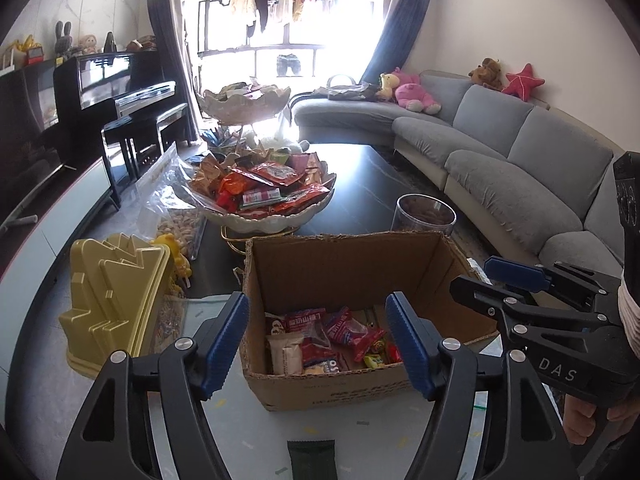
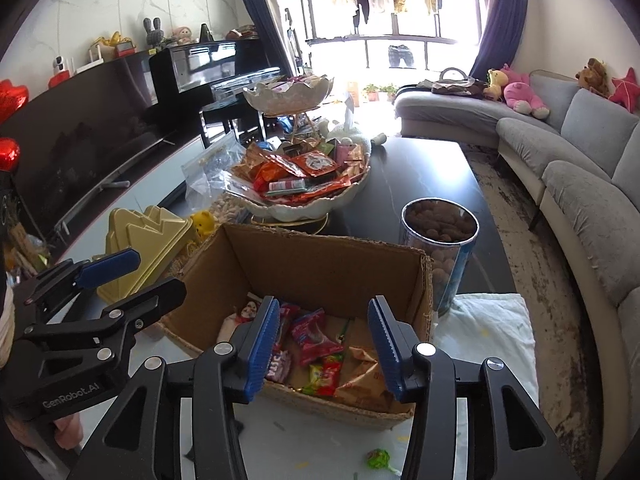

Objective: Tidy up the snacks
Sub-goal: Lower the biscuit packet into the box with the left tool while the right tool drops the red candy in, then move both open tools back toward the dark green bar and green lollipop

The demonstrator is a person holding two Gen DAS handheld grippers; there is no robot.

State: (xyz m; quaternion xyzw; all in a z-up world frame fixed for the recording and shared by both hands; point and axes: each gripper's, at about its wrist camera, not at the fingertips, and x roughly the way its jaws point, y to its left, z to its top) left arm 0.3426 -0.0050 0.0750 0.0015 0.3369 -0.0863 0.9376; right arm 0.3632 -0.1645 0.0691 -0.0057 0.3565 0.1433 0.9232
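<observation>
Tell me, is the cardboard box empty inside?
No, the cardboard box has several wrapped snacks lying on its bottom, seen plainly from the right wrist camera.

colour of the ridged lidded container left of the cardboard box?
Pale yellow container, plain, no print. Clearest in the left wrist view.

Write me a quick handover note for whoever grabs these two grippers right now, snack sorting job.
Left gripper: open, empty, hovering at the cardboard box.
Right gripper: open, empty, also at the box.
Done: several snack packets lie in the box.
Left: a dark packet and a green lollipop lie on the table in front of the box; the tiered bowl behind it is piled with snacks.
</observation>
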